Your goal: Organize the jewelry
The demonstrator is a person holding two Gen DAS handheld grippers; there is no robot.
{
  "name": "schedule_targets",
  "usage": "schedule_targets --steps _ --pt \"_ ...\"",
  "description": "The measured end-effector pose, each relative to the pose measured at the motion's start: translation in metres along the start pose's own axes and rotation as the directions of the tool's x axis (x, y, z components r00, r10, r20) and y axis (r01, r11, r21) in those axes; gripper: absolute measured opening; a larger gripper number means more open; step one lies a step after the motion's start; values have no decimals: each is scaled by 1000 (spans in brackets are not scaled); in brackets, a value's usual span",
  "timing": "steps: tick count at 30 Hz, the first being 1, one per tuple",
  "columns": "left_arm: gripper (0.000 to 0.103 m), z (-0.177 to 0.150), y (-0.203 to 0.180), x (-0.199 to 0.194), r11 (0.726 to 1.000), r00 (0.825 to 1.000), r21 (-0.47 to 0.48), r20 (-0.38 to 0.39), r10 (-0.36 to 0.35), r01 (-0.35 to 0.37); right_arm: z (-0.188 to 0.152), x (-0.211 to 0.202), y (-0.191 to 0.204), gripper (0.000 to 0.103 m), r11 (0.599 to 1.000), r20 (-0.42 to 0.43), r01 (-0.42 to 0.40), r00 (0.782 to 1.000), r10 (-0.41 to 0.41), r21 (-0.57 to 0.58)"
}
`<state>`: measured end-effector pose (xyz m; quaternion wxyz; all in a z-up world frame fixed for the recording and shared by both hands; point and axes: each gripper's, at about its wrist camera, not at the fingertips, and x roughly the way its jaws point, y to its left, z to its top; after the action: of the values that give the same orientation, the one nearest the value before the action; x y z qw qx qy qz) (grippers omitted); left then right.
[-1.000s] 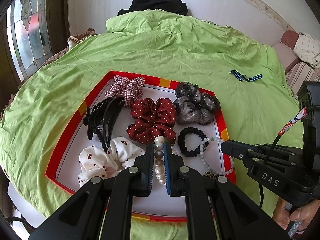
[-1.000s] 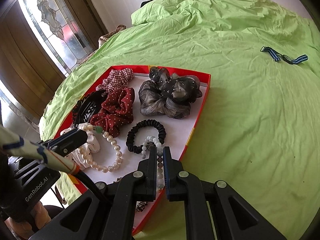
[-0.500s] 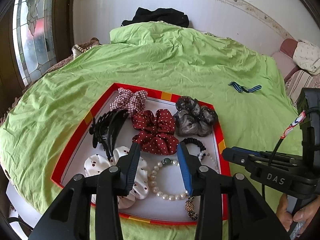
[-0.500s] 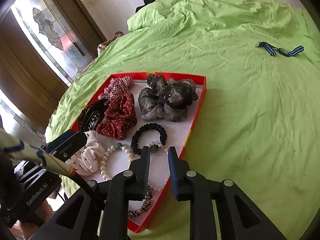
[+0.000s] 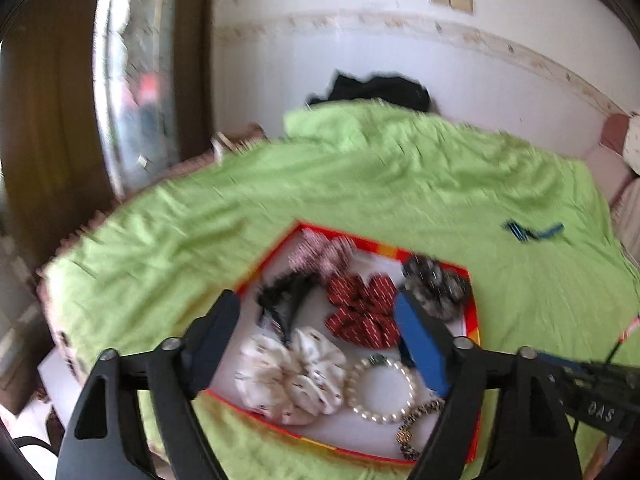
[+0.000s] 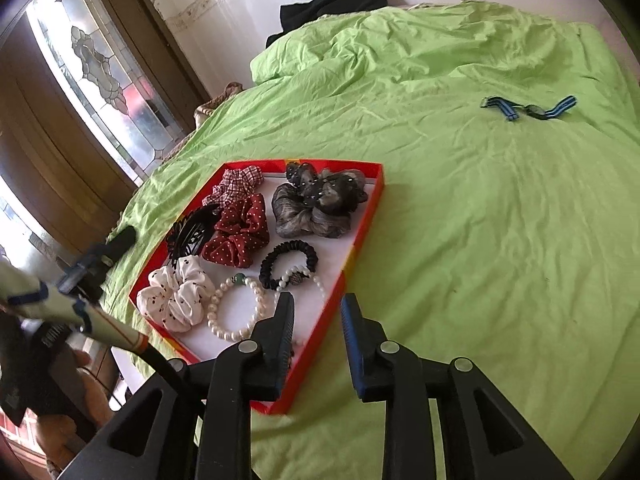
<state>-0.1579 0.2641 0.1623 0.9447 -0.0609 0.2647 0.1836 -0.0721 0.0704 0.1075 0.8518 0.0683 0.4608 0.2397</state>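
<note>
Pearl bracelet [image 6: 237, 309] lies flat in the red tray [image 6: 362, 222], just beside the white scrunchie [image 6: 176, 298]. Left gripper [image 5: 320, 336] has just been opening, now wide, nothing between its jaws. Right gripper [image 6: 316, 322] has also been opening, partly apart, empty, over the tray's near edge. The bracelet is probably light, beads hard and slippery, strand floppy: pinch across one side of the loop. Striped strap [image 6: 528, 107] sits well apart from the tray on the green sheet [image 6: 480, 240].
</note>
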Motion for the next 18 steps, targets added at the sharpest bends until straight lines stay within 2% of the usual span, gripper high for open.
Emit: schedule_targets --steps 2,3,6,9,10,12,16,18 --pt "99 2 2 -19 998 995 -2 71 67 -67 -5 -10 -1 27 1000 18 11 1000 -11 -10" --pt "101 2 3 -33 994 987 -8 119 107 -107 -8 -16 -1 28 1000 28 18 999 -18 -17" --pt "103 5 11 -68 983 962 -39 199 185 -180 -17 -30 0 34 999 53 31 998 -30 -36" --pt "103 9 15 -90 968 941 -51 228 250 -245 -25 -39 2 37 998 65 37 997 -33 -55" --pt "103 10 17 -97 968 939 -59 234 251 -244 -28 -42 3 38 997 67 38 997 -34 -61" --pt "103 12 21 -110 973 946 -86 230 226 -212 -34 -47 5 39 997 74 39 997 -33 -73" --pt "103 11 29 -118 982 976 -154 168 139 -113 -45 -57 6 43 996 88 31 996 -23 -86" --pt "103 9 26 -118 977 977 -175 154 146 -118 -49 -61 7 43 995 93 30 995 -21 -95"
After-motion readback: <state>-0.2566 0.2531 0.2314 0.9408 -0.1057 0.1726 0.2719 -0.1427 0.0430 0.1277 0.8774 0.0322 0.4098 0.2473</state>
